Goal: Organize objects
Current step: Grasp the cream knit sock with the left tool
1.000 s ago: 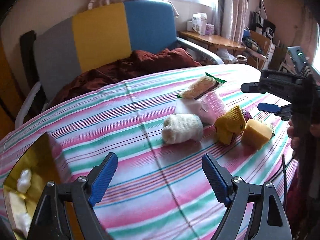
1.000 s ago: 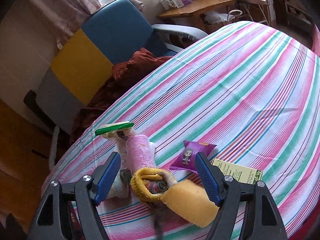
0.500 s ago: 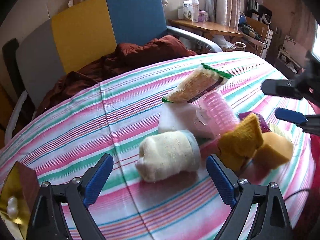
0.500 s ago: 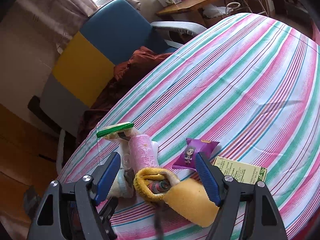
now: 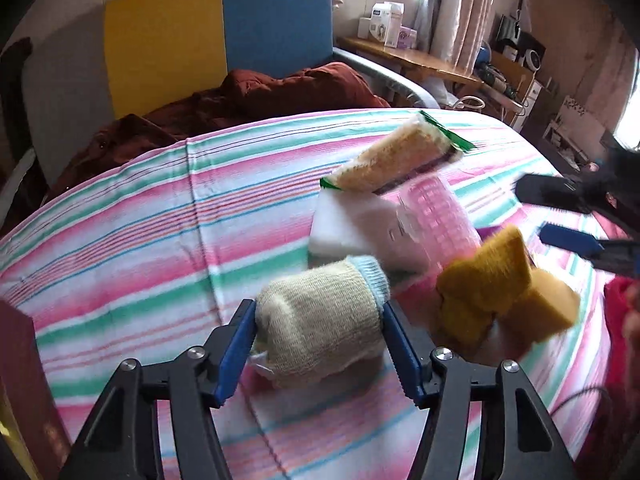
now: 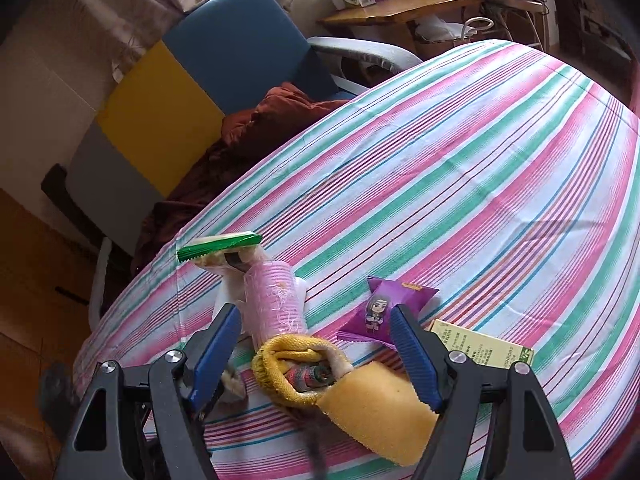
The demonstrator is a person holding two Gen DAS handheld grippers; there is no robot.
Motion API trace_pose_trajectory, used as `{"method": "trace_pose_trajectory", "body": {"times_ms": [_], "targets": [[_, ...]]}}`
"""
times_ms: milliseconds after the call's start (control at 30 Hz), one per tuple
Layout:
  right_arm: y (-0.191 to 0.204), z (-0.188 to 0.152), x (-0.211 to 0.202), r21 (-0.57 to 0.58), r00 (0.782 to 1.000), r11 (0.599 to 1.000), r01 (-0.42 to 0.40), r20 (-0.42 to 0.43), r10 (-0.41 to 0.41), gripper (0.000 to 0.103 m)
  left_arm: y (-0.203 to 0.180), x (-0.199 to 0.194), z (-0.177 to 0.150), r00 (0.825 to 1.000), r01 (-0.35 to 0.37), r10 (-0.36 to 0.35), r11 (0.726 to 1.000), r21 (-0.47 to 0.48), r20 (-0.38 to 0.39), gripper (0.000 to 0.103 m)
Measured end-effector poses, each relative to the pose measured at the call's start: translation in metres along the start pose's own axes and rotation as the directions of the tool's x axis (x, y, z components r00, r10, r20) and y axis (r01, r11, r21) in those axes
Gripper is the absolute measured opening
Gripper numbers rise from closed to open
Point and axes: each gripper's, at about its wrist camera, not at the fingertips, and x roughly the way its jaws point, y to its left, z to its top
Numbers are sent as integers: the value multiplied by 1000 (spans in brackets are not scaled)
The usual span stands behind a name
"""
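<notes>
In the left wrist view we start at the lower left edge, where a dark brown box (image 5: pixel 18 380) with a yellow inner face cuts into the frame. Right of it, at the bottom centre, our left gripper (image 5: pixel 318 350) has just been closing its jaws, and both blue pads now press the sides of a rolled cream sock (image 5: pixel 320 316) with a pale blue cuff, which lies on the striped tablecloth (image 5: pixel 140 240). Just beyond the sock, toward the centre right, sits a white block (image 5: pixel 352 228), with a sponge pack (image 5: pixel 396 156) sealed in green-edged wrap leaning on its far side and a pink ribbed roll (image 5: pixel 440 212) touching its right side. Further right, a mustard knitted piece (image 5: pixel 492 276) stands against a yellow sponge (image 5: pixel 544 308). At the right edge the blue pads of our right gripper (image 5: pixel 560 216) reach in above that pile.

In the right wrist view, the green-edged sponge pack (image 6: pixel 218 249) lies at the centre left, and the pink roll (image 6: pixel 274 300) runs from it down toward us. Our right gripper (image 6: pixel 316 354) hangs with its jaws apart and touching nothing; between them sit the mustard piece (image 6: pixel 280 364) and the yellow sponge (image 6: pixel 380 408). To the right, a purple sachet (image 6: pixel 384 308) lies by the right pad, then a green-and-cream card (image 6: pixel 484 348) flat on the cloth.
</notes>
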Motion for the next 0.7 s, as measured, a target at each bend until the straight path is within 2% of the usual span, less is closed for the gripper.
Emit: {"method": "trace_pose_trajectory", "body": {"times_ms": [133,233,333,400,433,467,500,567,633,667,700], "targets": [[8,1,2,-26,997,997,-77,-4,77,78,2,-18,-21,1000,8,-8,1000,-8,9,63],[20,-2,9,-72,995,993,-98,-38,95,78,4,-32,-36,1000,20,-20,1000,-23,19,62],[32,-4,21,-127,995,988,-85,-71,76,80,3,-43,-45,1000,23,-23,1000,-20,20,61],[37,-7,34,-163,994,986,-30,-110,12,82,3,-48,-52,1000,26,-26,999,-23,14,61],[38,-10,40,-158,984,985,-68,-171,40,82,4,-51,-55,1000,28,-28,999,-30,8,60],[39,-13,43,-136,970,981,-136,-221,103,82,5,-54,-58,1000,31,-31,999,-40,2,60],[40,-16,43,-104,942,967,-233,-270,198,82,6,-57,-61,999,36,-36,998,-48,-6,59],[49,-20,39,-38,848,894,-446,-336,409,82,7,-65,-68,999,46,-46,997,-57,-14,58],[59,-24,36,-2,746,811,-585,-393,537,81,6,-75,-75,999,42,-42,998,-48,-11,58],[63,-26,34,-10,730,794,-608,-401,553,81,6,-79,-79,999,44,-44,998,-45,-8,54],[63,-26,31,-31,754,809,-587,-385,532,81,6,-84,-82,999,42,-42,998,-42,-4,48]]}}
